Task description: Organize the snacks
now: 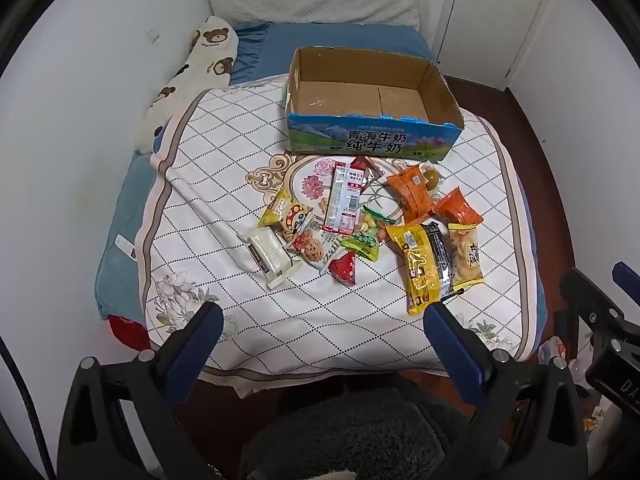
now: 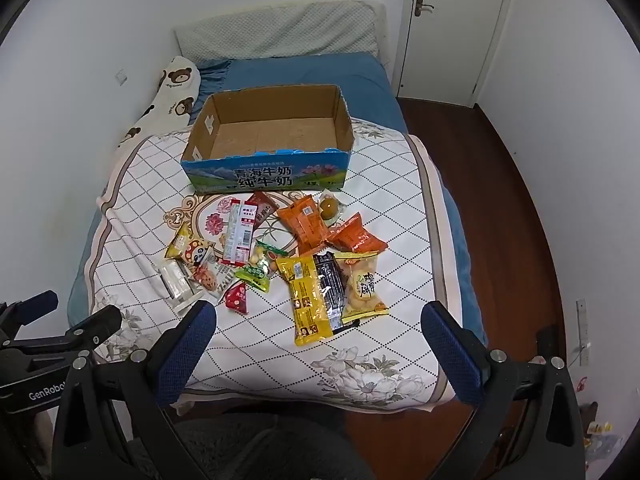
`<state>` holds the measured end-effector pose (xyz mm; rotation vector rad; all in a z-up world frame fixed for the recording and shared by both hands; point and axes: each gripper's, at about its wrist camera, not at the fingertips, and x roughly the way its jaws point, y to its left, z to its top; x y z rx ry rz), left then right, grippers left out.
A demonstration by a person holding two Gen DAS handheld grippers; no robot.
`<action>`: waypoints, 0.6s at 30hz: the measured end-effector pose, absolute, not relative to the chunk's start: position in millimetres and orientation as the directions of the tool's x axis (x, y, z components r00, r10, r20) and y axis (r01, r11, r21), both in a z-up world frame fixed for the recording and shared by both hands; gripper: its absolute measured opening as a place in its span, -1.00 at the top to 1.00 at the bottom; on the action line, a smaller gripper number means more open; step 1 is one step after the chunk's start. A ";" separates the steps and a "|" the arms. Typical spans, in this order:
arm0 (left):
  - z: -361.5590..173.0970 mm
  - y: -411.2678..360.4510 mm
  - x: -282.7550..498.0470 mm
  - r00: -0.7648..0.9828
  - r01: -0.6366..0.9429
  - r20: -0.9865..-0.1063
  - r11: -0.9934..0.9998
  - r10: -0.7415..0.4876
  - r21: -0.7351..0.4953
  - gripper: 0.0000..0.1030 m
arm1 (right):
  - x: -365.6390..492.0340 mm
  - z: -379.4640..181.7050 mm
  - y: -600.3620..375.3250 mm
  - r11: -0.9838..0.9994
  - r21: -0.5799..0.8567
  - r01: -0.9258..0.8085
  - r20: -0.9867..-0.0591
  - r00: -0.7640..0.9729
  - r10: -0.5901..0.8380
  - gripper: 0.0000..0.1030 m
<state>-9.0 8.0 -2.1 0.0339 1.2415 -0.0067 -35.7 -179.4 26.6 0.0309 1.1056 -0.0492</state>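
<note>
Both grippers hang over the near edge of the bed. Left gripper point(image 1: 320, 320) has its fingers wide apart and holds nothing. Right gripper point(image 2: 318, 318) is the same, fingers wide apart, nothing between them. Past them, the snacks point(image 1: 360, 220) lie in a messy pile on the white quilt point(image 1: 224, 184). Just behind the pile sits the box point(image 1: 372, 140), open on top. A bear pillow point(image 1: 200, 64) lies far left.
</note>
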 end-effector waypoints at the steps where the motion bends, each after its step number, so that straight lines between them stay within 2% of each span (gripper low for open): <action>1: -2.9 7.9 -8.6 0.324 0.024 -0.946 0.999 0.014 0.023 -0.99 | -35.7 27.0 -178.5 0.998 0.001 0.056 -0.893 0.449 -0.025 -1.00; 18: 3.4 6.6 -7.9 0.343 0.025 -0.939 0.999 0.014 0.024 -0.99 | -38.3 28.0 -176.8 0.998 0.001 0.058 -0.890 0.455 -0.025 -1.00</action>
